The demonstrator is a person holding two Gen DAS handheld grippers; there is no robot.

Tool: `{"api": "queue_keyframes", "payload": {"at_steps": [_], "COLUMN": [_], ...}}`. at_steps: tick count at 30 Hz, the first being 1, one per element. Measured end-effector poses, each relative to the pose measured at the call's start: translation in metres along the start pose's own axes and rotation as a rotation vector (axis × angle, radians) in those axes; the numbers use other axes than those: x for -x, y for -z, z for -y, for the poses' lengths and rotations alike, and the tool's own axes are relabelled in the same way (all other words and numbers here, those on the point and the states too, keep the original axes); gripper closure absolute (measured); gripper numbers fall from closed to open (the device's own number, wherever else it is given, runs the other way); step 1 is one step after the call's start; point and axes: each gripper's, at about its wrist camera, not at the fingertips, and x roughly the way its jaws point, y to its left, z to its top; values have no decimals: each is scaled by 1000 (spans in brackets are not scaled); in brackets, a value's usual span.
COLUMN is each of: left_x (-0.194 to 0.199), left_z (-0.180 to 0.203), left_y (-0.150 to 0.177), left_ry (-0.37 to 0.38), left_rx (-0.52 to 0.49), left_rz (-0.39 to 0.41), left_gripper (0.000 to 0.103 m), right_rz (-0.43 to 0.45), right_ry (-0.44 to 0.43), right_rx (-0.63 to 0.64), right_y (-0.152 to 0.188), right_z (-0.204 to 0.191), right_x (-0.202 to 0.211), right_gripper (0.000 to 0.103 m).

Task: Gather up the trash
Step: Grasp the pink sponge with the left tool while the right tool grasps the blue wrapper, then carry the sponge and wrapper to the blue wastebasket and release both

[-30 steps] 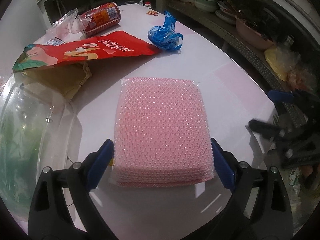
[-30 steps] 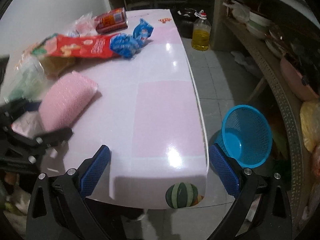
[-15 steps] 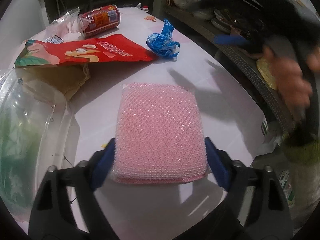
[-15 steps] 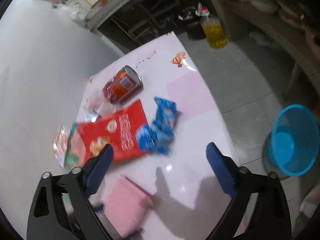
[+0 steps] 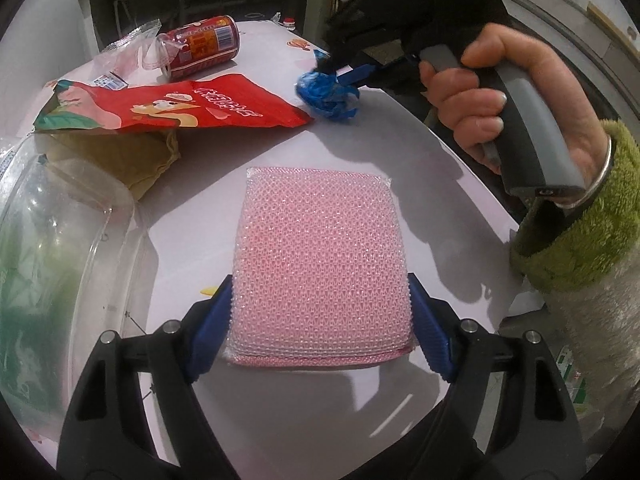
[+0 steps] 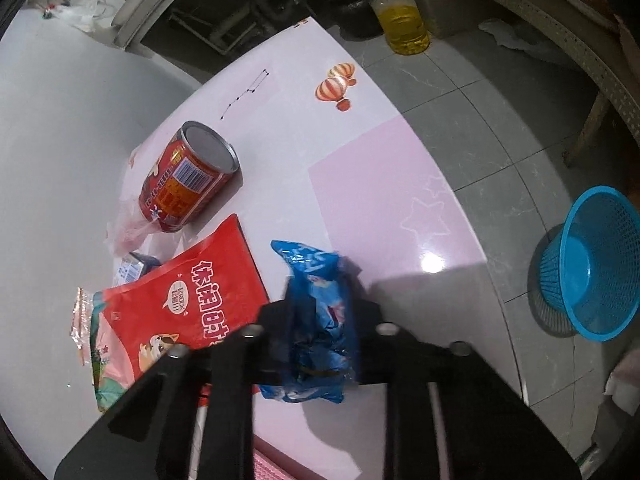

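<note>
- The table [image 5: 400,152], white with pink panels, carries all the litter; it shows from above in the right wrist view [image 6: 360,184]
- A clear plastic container [image 5: 60,248] sits at the table's left edge, with an olive-yellow bag [image 5: 132,160] just beside it
- A pink mesh sponge pack [image 5: 320,264] lies flat near the front; the left gripper [image 5: 320,328] has its blue pads pressed against both sides of the pack's near end, clamped on it
- A blue basket [image 6: 592,264] stands on the tiled floor, well apart from the table
- A red snack bag [image 5: 180,106] lies flat, overlapping the olive bag [image 6: 180,312]
- A red can [image 5: 204,46] lies on its side at the far end, touching clear wrappers [image 6: 188,180]
- A bottle of yellow oil [image 6: 402,20] stands on the floor beyond the table
- The crumpled blue wrapper [image 6: 320,320] sits just right of the red bag [image 5: 326,92]; the right gripper [image 6: 320,344] is closed tightly around it, held in the right hand [image 5: 508,92]
</note>
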Motion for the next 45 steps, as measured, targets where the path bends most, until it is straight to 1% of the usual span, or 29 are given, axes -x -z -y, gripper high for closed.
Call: {"api": "queue_keyframes", "payload": {"at_steps": [2,7,10,14,17,21,23,26,29,32,35,36,37,40,44,45], "left_x": [2,5,9,18,21,18,16,10,-7,-32,-71,-81,-99,-132,-180,-187], "left_z": [0,5,10,19,30,51,67,94,125,158,189,196,210,234,257,258], "left_y": [-1,-2,-3,-11,-19,-37,-48,-68,-90,-113,-137,-142,-147,-161,-175,-177], "left_ry": [1,-1,0,10,21,53,85,155,232,297,334,342,355,333,310,307], "left_rx": [4,-1,-9,-31,-56,-101,-124,-147,-169,-187,-199,-210,-228,-247,-233,-229], "left_rz": [9,16,26,51,64,68,67,55,15,-50,-147,-171,-207,-258,-316,-325], "left_gripper": [26,27,27,27,27,27,27,26,26,26,26,26,26,26,26,25], "right_rz": [15,86,139,201,245,322,370,425,455,463,460,457,456,449,442,442], "right_ry": [4,12,18,46,50,74,100,142,165,170,175,175,176,175,161,158], "right_rx": [1,14,21,23,-12,-82,-124,-188,-280,-378,-466,-500,-521,-600,-676,-688], "right_y": [1,8,18,38,53,75,85,101,117,131,141,143,144,146,141,137], "right_z": [4,18,28,45,67,107,130,165,205,246,281,295,302,337,366,370], "right_x": [7,38,64,95,118,151,168,191,202,206,198,193,189,172,149,143], "right_gripper": [90,92,92,93,93,93,93,93,93,93,93,93,93,93,92,92]}}
